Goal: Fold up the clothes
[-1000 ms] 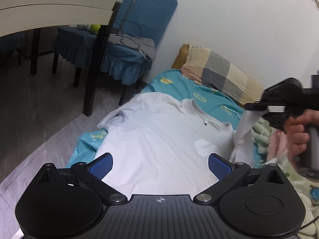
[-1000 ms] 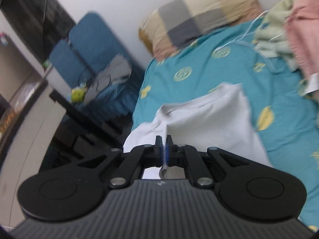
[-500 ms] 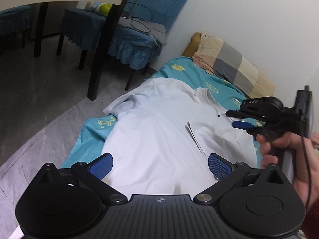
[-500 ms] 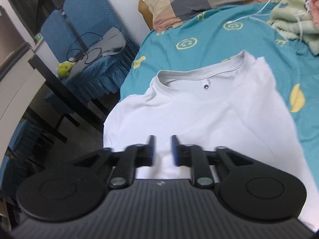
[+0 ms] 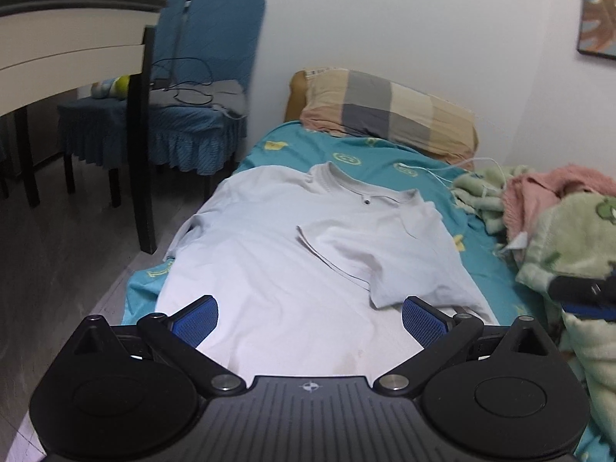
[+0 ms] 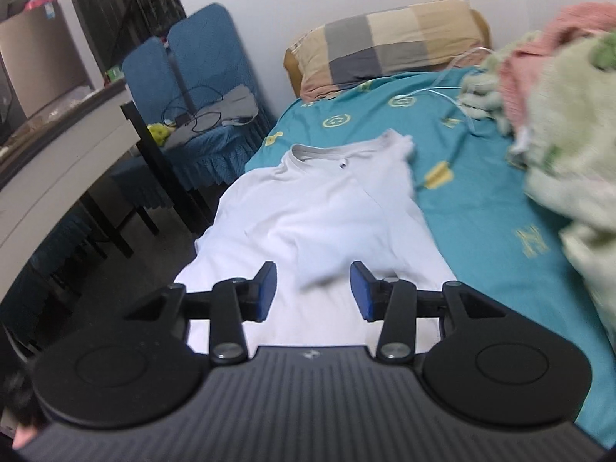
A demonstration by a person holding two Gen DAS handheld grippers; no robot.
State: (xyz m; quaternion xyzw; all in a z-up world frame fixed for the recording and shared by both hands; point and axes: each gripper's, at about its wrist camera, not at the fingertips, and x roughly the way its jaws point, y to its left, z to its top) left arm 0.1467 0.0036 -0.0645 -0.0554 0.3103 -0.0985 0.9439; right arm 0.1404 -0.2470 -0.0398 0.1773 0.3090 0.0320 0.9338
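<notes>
Teal bed sheet (image 5: 385,158) with yellow emblems, covering the bed from the near end up to the head edge by the wall. White T-shirt (image 5: 277,269) spread flat along the bed's left edge, collar (image 5: 346,186) toward the head end, hem toward the near end. One sleeve (image 5: 369,246) folded inward across the chest, its edge a diagonal line over the shirt front; the other sleeve hanging off the left edge of the bed. Same shirt (image 6: 315,223) in the right wrist view, collar far, folded sleeve blurred just beyond the fingers.

Heap of green and pink blankets (image 5: 558,223) along the bed's right edge, well apart from the shirt. Checked pillow (image 5: 389,109) at the head end against the wall. Blue-covered chair (image 5: 184,115) off the bed's left head corner, cables and grey cloth on its seat; dark-legged table (image 5: 77,42) nearer still on that side. White cable (image 5: 442,171) trailing over the sheet between pillow and blankets.

Left gripper (image 5: 310,317) hovering level over the shirt's lower half, pointing up the bed, fingers spread wide, nothing between the blue pads (image 5: 196,319). Right gripper (image 6: 312,292) likewise above the shirt's lower part, aimed toward the collar, released, pads parted with only cloth visible beyond the gap. Its dark tip (image 5: 585,296) also peeking in at the right border of the left wrist view, over the blankets.
</notes>
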